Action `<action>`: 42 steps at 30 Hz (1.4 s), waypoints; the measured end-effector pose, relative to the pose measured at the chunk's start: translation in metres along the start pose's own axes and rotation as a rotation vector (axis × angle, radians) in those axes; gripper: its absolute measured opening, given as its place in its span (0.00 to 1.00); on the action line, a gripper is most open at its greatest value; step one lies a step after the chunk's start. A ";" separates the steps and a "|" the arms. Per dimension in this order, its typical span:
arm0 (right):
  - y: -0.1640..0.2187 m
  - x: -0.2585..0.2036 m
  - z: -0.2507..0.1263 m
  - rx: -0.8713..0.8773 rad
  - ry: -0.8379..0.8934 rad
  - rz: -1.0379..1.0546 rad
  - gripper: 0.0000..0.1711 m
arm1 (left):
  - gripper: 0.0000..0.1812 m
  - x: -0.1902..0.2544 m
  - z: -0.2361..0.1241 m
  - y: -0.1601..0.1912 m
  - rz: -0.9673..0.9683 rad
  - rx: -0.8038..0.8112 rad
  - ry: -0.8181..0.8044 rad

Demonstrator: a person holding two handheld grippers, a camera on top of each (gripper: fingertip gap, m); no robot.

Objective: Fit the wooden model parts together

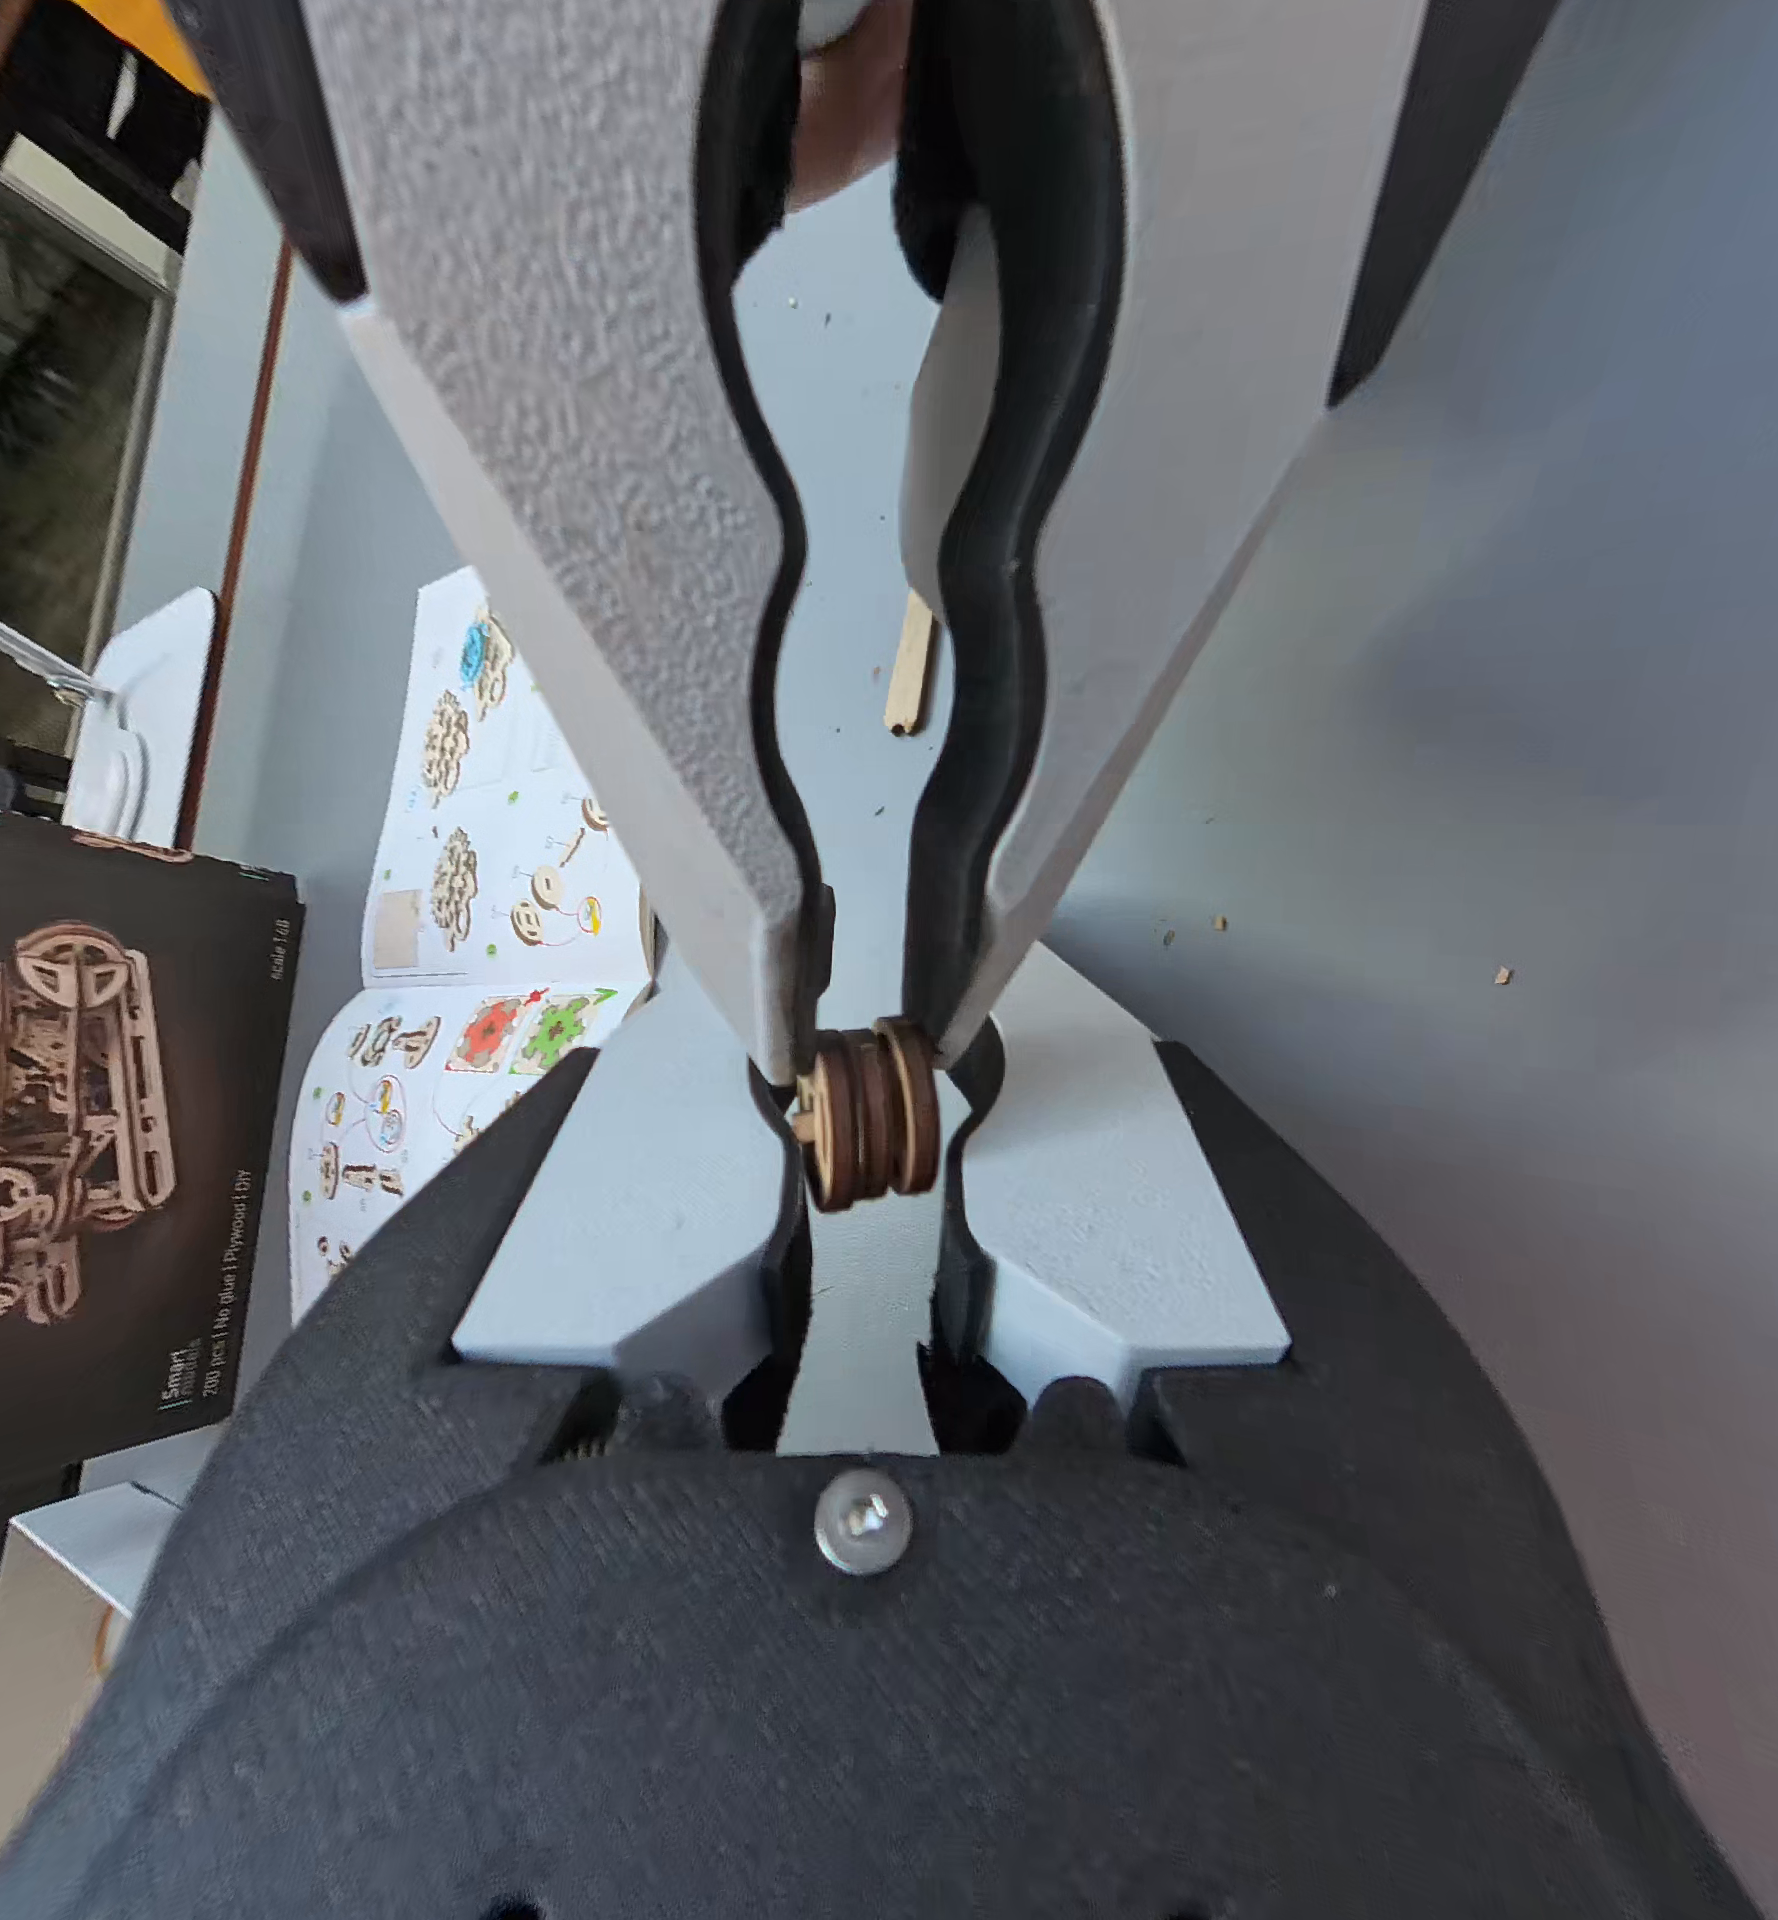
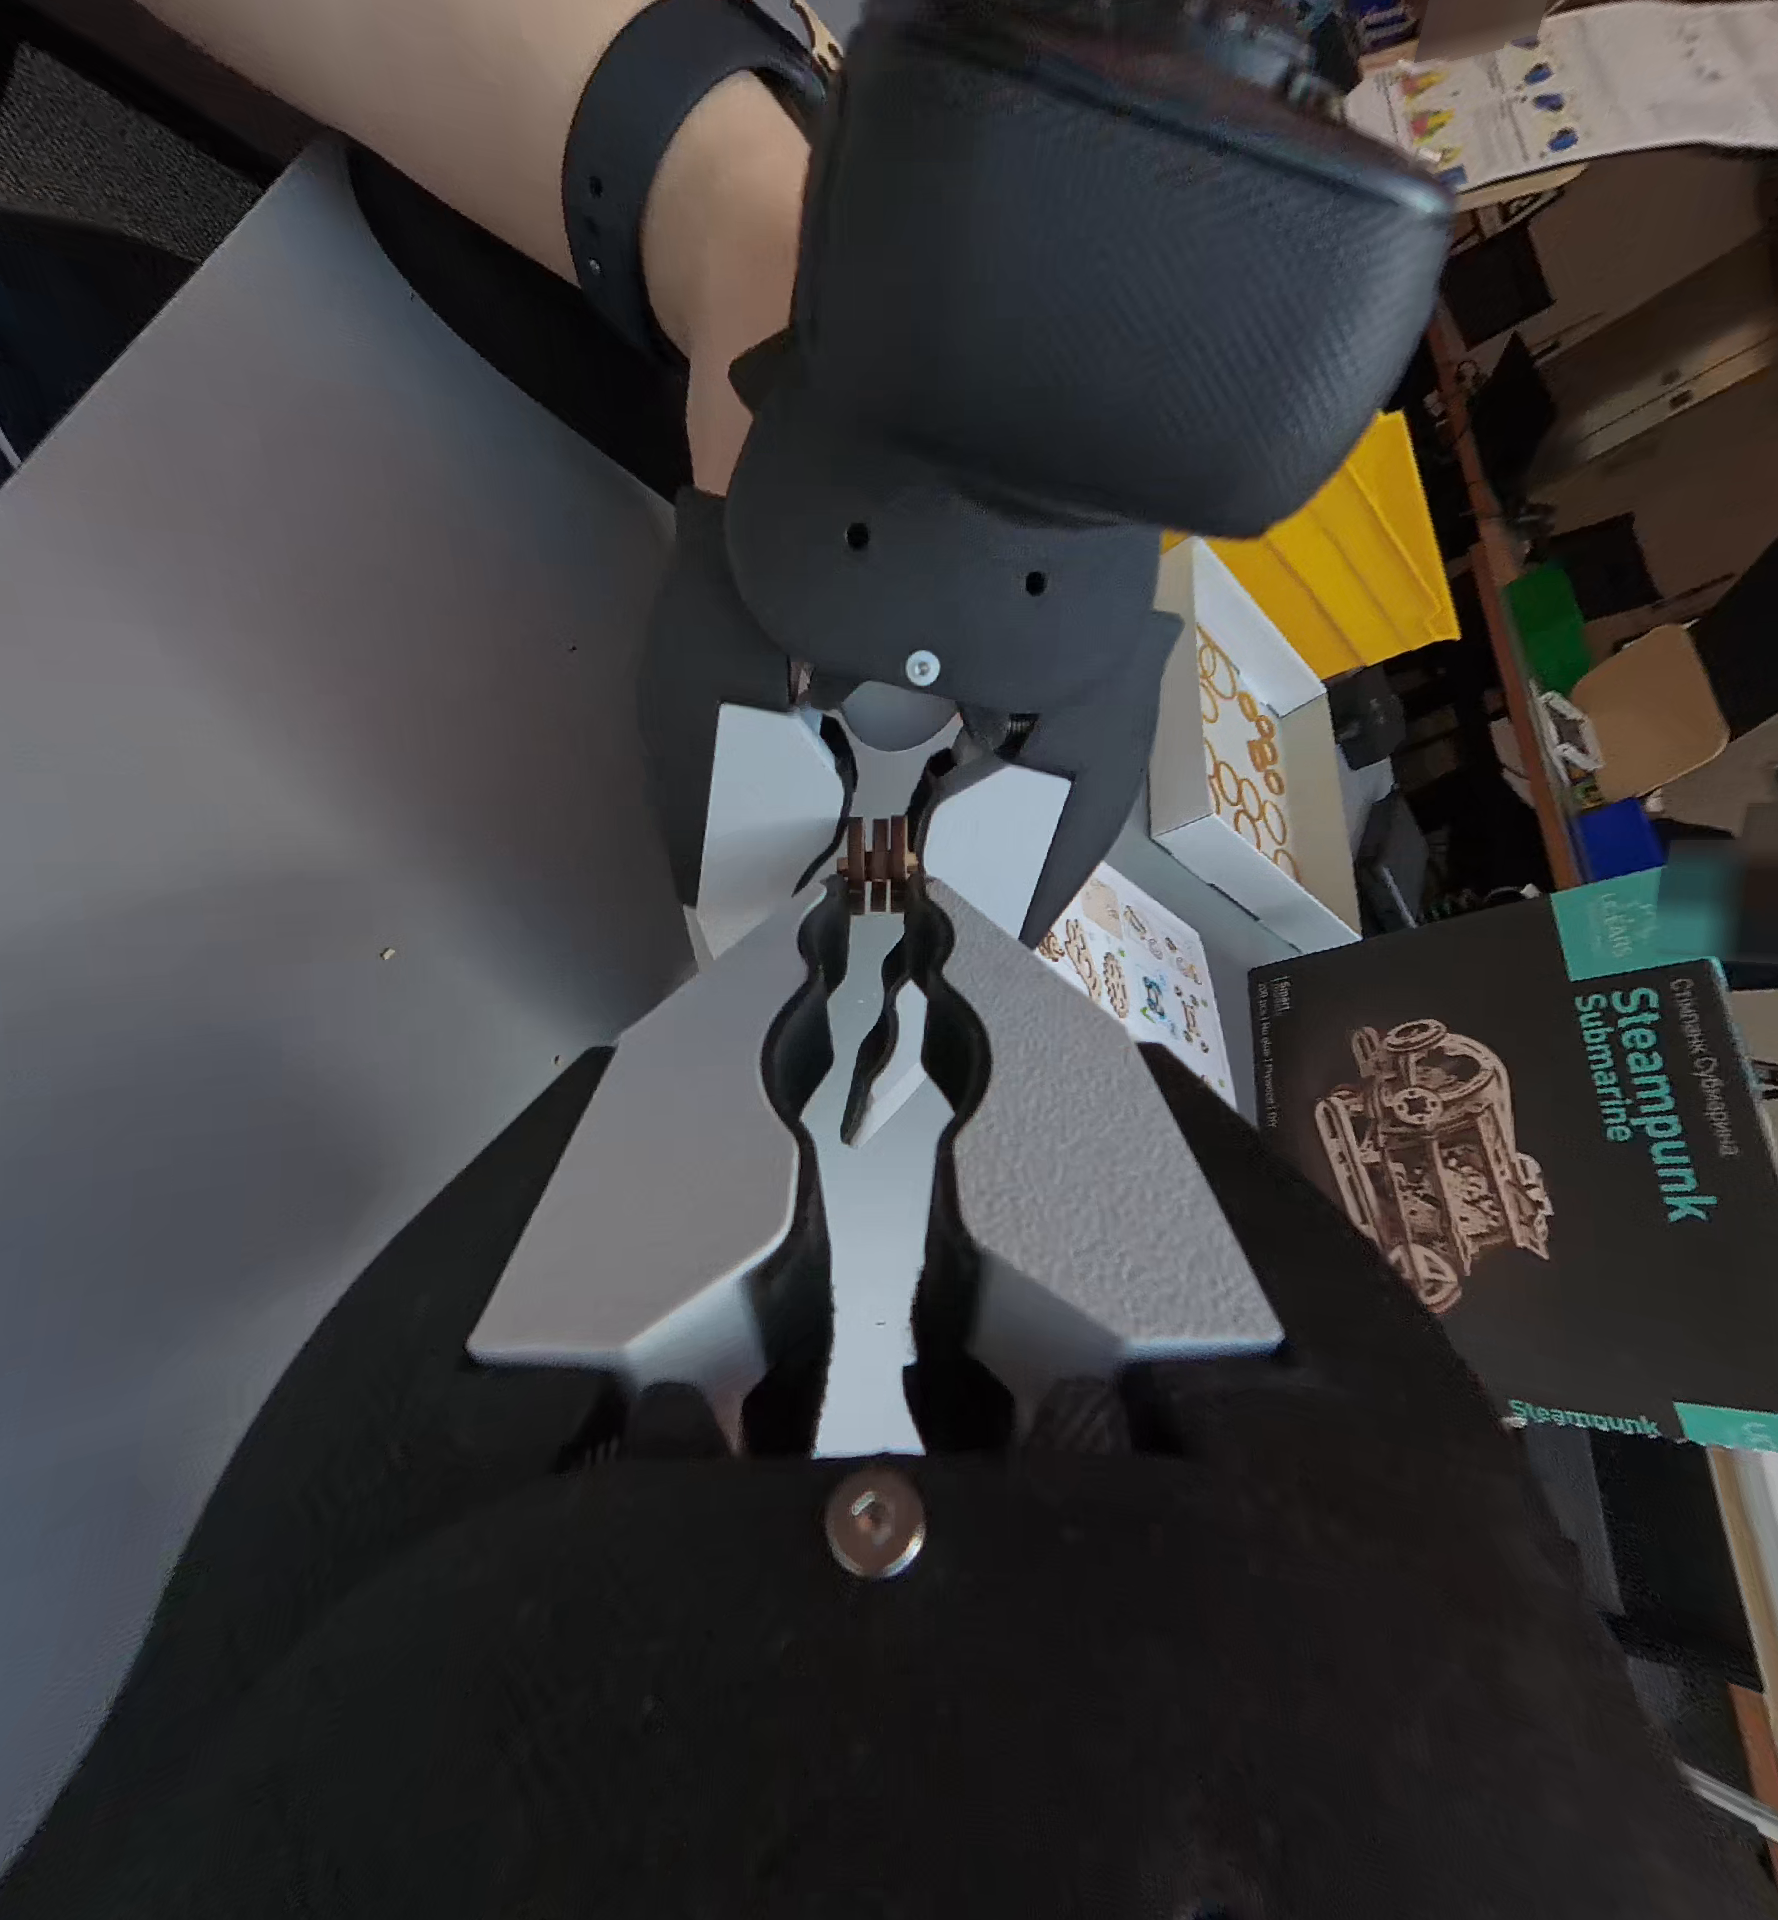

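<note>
Both grippers are meeting tip to tip above the grey table, and the little stack of wooden discs is sitting right between them. The left gripper is pinching the stack from below while the right gripper is clamping it from the opposite side. A loose wooden stick is lying on the table beyond, with the instruction sheet and dark model box resting off to one side.

The dark model box is cut off by the left edge of the left wrist view. In that view the instruction sheet is partly hidden behind the grey fingers. In the right wrist view, the small wooden disc stack is too small to tell its joints.
</note>
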State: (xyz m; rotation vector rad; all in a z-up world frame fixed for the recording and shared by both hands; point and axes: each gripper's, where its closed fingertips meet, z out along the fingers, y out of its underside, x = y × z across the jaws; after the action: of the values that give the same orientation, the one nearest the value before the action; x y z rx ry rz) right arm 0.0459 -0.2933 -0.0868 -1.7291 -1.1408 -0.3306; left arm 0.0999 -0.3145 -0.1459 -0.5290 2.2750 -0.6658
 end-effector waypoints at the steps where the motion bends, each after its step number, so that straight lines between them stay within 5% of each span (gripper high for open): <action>1: 0.001 0.002 -0.001 -0.002 0.022 -0.022 0.06 | 0.10 -0.002 -0.002 -0.005 0.011 0.027 -0.019; 15: 0.011 0.017 -0.022 0.042 0.081 -0.004 0.06 | 0.03 -0.037 -0.018 -0.015 0.041 0.088 -0.245; 32: 0.017 0.025 -0.035 0.106 0.053 0.089 0.06 | 0.07 -0.028 -0.064 -0.047 -0.009 0.382 -0.124; 42: 0.009 0.024 -0.038 0.169 0.046 0.082 0.06 | 0.05 -0.025 -0.068 -0.050 0.038 0.385 -0.132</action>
State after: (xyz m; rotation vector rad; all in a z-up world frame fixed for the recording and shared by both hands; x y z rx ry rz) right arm 0.0765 -0.3129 -0.0585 -1.6065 -1.0318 -0.2168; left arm 0.0774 -0.3193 -0.0609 -0.3311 1.9629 -0.9904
